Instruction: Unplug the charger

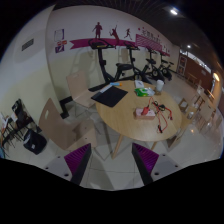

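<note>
Nothing unplugged yet; I hang well back from the bench (125,118).
My jaws stand wide and empty, no charger visible from here, the whole approach left.

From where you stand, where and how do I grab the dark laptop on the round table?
Take the laptop by its near edge, coming in low and level from the gripper's side. It seems to lie flat near the round table's rim, so only thin edges offer grip. The fingers are open, well short of the table.
</note>
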A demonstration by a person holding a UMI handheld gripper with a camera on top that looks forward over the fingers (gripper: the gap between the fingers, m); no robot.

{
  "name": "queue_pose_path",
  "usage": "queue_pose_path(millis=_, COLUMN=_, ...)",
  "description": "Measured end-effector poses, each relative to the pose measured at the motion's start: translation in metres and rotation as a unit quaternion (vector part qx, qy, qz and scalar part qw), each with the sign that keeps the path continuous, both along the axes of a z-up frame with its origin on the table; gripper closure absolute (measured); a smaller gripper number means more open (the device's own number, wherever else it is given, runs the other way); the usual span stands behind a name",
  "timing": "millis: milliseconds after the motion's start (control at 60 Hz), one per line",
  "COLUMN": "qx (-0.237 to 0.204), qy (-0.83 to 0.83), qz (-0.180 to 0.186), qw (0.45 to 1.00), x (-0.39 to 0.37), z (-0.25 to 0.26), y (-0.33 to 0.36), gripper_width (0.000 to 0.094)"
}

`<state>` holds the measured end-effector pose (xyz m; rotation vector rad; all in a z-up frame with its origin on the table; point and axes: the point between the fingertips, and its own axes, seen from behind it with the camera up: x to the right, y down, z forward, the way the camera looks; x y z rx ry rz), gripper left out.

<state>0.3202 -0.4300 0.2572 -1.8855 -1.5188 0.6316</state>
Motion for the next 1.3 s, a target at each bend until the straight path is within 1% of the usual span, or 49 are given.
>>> queue_pose_path(millis=33, qx=-0.001, qy=0.0, qz=-0.004, qw=1.0, x=0.0, z=0.0, y=0.002, gripper_width=0.0079)
queue_pose_path(millis=50, qx=-0.001, qy=0.002, qz=-0.006, qw=1.0, x=-0.008, z=-0.01, y=0.013, gripper_width=0.008)
queue_pose_path(millis=67, qx=-0.002, qy=0.0, qz=-0.01, qw=1.0, x=0.0, z=-0.001, y=0.003, gripper_width=0.0082)
queue_pose_path(millis=117, qx=-0.001, qy=0.001, qz=-0.015, qw=1.0, x=-0.001, z=-0.002, y=0.004, gripper_width=0.0084)
queue_pose_path(millis=250, qx=0.009, qy=0.002, qz=-0.034, qw=0.999, x=-0.009, z=-0.005, y=0.02, gripper_width=0.0082)
queue_pose_path(millis=417, qx=0.015, qy=0.005, qz=-0.061, qw=0.998, x=-0.016, z=-0.018, y=0.057, gripper_width=0.0074)
queue_pose_path(millis=483, qx=0.025, qy=0.007, qz=-0.074, qw=0.997, x=-0.016, z=-0.024, y=0.076, gripper_width=0.0078)
queue_pose_path(millis=667, qx=0.05, qy=0.023, qz=-0.085, qw=0.995, x=-0.026, z=-0.043, y=0.123, gripper_width=0.0077)
queue_pose_path(millis=833, qx=0.062, qy=0.046, qz=-0.073, qw=0.994, x=-0.048, z=-0.068, y=0.162, gripper_width=0.008)
queue_pose_path(millis=1033, qx=0.072, qy=0.095, qz=-0.05, qw=0.992, x=-0.103, z=-0.106, y=0.205, gripper_width=0.0081)
queue_pose_path(millis=1133, qx=0.086, qy=0.108, qz=-0.045, qw=0.989, x=-0.133, z=-0.129, y=0.231, gripper_width=0.0084)
queue_pose_path(millis=1183, qx=0.092, qy=0.116, qz=-0.048, qw=0.988, x=-0.148, z=-0.138, y=0.245, gripper_width=0.0079)
queue_pose_path(millis=1300, qx=0.079, qy=0.133, qz=-0.046, qw=0.987, x=-0.187, z=-0.164, y=0.271, gripper_width=0.0086)
